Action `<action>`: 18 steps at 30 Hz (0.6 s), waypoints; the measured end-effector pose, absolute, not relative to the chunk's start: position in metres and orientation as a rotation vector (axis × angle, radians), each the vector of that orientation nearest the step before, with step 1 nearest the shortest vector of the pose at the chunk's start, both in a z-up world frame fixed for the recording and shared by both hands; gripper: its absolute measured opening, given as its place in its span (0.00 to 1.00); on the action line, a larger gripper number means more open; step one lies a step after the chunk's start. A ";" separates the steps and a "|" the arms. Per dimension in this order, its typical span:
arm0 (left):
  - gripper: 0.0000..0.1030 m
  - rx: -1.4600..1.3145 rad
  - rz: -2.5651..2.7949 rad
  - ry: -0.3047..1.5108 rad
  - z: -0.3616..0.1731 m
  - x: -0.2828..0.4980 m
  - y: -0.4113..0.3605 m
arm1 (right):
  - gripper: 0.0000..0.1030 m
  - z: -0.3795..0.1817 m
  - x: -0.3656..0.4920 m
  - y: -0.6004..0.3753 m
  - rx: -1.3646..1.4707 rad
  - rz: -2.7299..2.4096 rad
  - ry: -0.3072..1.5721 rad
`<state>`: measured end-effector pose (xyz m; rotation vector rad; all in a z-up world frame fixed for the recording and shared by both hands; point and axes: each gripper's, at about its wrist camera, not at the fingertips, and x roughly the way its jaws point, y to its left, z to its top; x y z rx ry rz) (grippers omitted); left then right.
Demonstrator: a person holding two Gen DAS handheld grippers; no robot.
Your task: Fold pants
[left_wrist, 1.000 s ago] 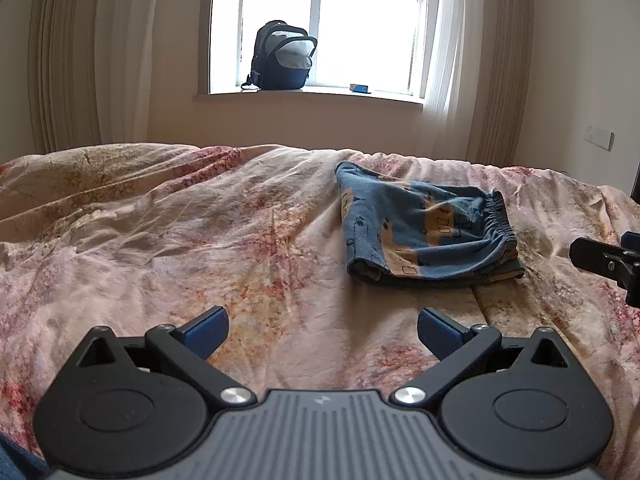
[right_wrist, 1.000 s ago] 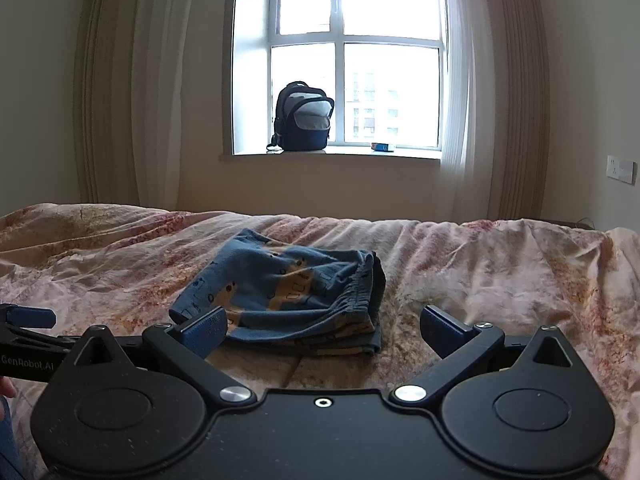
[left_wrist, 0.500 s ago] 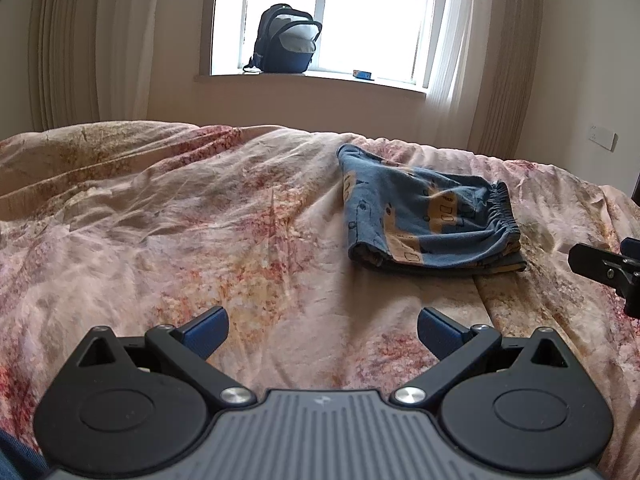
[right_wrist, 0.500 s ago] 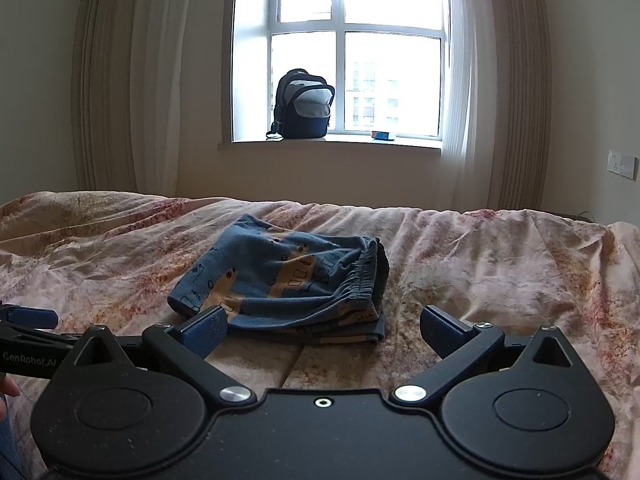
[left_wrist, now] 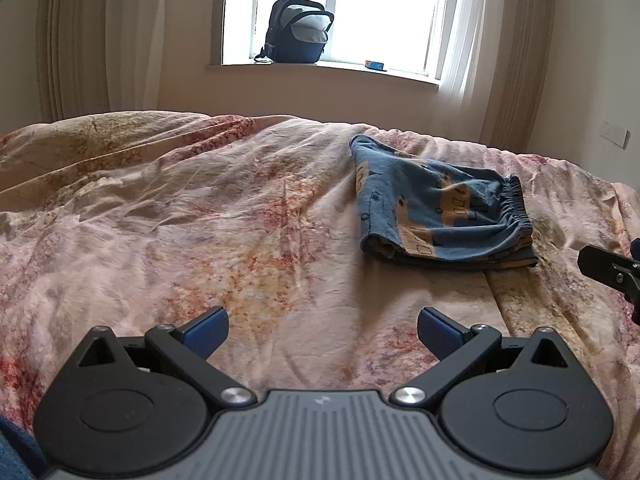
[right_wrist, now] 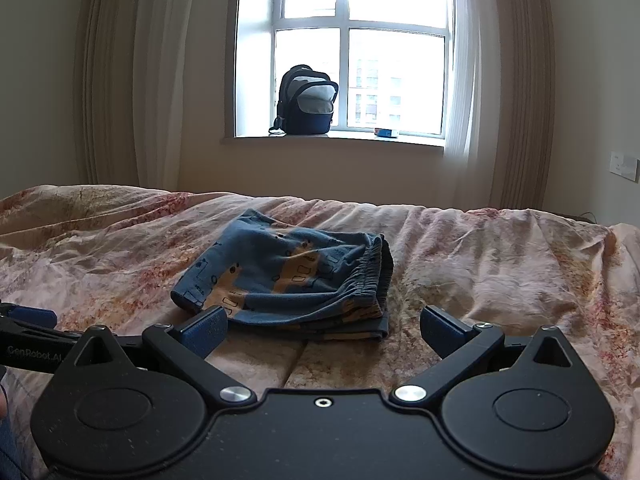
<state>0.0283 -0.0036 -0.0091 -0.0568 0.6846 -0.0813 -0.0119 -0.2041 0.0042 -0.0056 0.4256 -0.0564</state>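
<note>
Right hand-held gripper point(right_wrist: 323, 330) spread, just short of folded pants point(right_wrist: 292, 280)

Your pants point(left_wrist: 440, 208) point(right_wrist: 292, 280): blue, tan printed pattern, folded into compact bundle, elastic waistband at right edge, lying flat on bed

"GenRobot.AI" on left tongs point(right_wrist: 28, 316)
</note>
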 end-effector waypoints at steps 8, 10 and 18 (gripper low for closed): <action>1.00 -0.050 -0.089 0.689 -0.010 0.028 -0.005 | 0.99 0.003 -0.012 -0.204 -0.006 -0.052 0.430; 1.00 -0.045 -0.090 0.690 -0.010 0.028 -0.005 | 0.99 0.003 -0.012 -0.203 -0.006 -0.052 0.430; 1.00 -0.042 -0.094 0.694 -0.010 0.028 -0.005 | 0.99 0.003 -0.012 -0.203 -0.005 -0.052 0.432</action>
